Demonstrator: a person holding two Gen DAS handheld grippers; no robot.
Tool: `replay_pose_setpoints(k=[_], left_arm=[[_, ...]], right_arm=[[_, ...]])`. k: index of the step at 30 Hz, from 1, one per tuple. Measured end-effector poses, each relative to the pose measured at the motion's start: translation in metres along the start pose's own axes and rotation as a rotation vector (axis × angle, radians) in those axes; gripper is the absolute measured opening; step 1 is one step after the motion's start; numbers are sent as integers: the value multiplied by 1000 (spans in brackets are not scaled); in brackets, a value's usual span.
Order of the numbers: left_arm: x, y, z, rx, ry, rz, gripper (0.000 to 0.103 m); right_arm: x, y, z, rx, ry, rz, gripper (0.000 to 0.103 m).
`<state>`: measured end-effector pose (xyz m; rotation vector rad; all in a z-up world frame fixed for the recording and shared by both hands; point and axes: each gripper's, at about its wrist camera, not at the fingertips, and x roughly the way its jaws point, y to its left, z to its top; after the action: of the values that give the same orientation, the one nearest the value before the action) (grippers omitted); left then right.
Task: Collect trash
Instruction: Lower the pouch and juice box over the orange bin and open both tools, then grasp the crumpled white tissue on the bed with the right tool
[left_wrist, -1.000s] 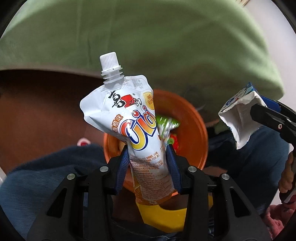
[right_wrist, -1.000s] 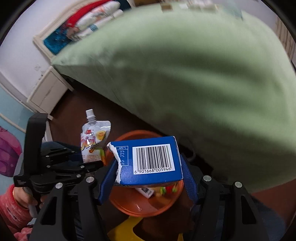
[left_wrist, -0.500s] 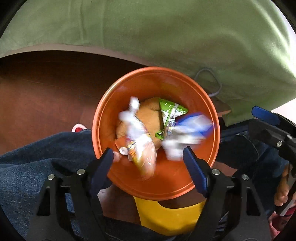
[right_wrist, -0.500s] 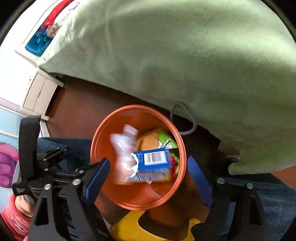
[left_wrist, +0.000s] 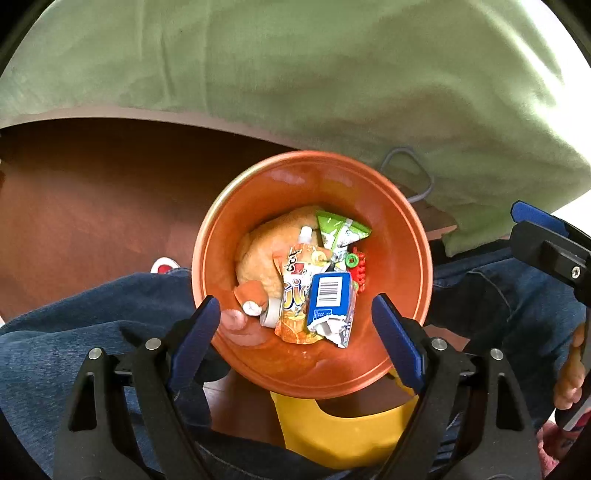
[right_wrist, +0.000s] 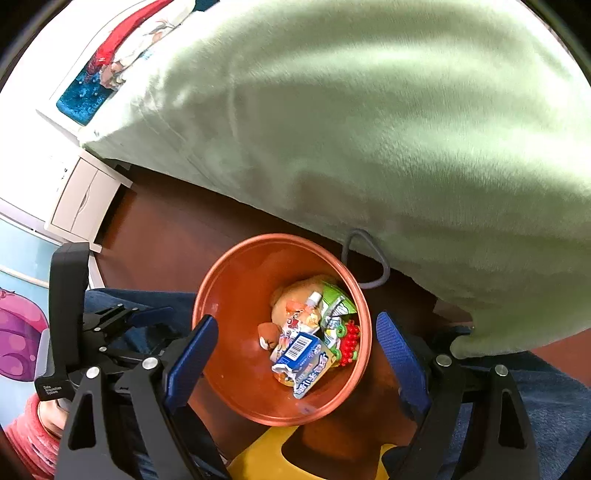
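Note:
An orange bin stands on the floor below both grippers; it also shows in the right wrist view. Inside lie a white-and-orange drink pouch, a torn blue carton with a barcode, a green wrapper, a red toy piece and a tan plush toy. The carton lies on the pouch in the right wrist view too. My left gripper is open and empty above the bin. My right gripper is open and empty above it.
A green blanket over a bed fills the far side. A grey cable loop hangs beside the bin. The person's jeans flank the bin, with a yellow stool below. A white cabinet stands at left.
Both grippers opened and dropped their loads: the pouch and the blue carton fell into the orange bin and now lie still inside it.

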<state>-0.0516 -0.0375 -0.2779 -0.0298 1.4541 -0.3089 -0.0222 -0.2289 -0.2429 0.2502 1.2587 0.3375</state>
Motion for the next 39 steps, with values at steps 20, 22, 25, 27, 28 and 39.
replay_pose_setpoints(k=[20,22,25,27,28,39], left_arm=[[-163,-11,54,12,-485,85,91],[-172,-10,60,2,-509,78,91],[-180,-8,67,-14,-530,66,91],[-183,-7,71,-18,-537,65,91],[-185,-6,73,-22,-539,65,91],[-191,7,90,-63,-545,59,91]], right_arm=[[-117,19,99,-106,-388,-84,95],[-119,16,130,-124,-424,-112,95],[-115,13,182,-150,-457,-170,95],[-109,8,218,-151,-458,-173,96],[-105,5,233,-147,-452,-171,96],[-32,-11,344,-164,-269,-339,61]])
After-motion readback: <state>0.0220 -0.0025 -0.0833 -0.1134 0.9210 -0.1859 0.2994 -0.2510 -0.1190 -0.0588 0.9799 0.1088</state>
